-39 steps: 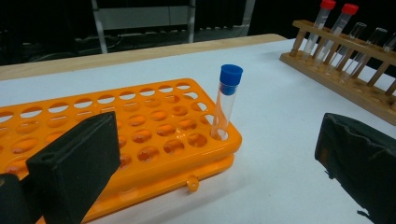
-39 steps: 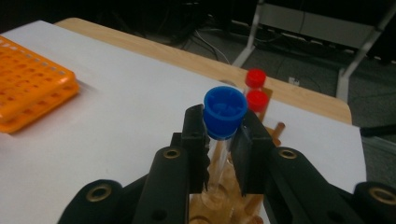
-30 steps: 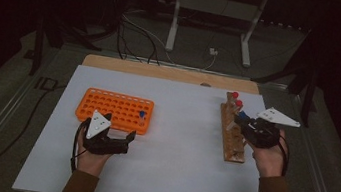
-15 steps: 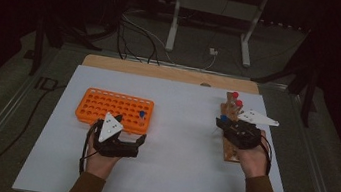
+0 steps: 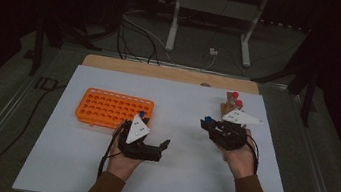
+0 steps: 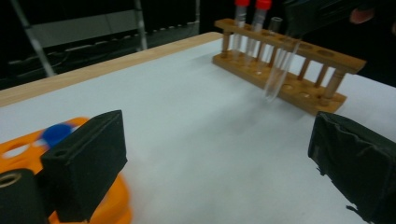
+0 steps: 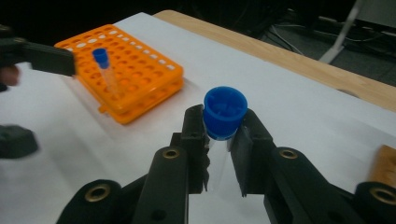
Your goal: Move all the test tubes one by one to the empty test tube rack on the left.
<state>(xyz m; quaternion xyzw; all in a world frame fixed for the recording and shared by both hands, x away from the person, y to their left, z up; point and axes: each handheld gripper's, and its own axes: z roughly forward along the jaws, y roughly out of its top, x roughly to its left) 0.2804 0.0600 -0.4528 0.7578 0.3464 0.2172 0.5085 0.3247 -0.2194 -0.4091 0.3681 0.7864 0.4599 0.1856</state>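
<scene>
Left gripper near person, jaws spread wide, nothing between, just been narrowing slightly. At its 3 o'clock, right gripper, jaws clamped on blue-capped tube, held above white mat. Orange rack at 10 o'clock holds one blue-capped tube; wooden rack at 2 o'clock keeps two red-capped tubes. Likely transfer early, carried tube not yet seated. Open mat between racks; edges well apart.

I'm working in a dim lab: a white-topped desk carries an orange plastic tube rack and a wooden test-tube stand, with loose cables on the floor behind.
</scene>
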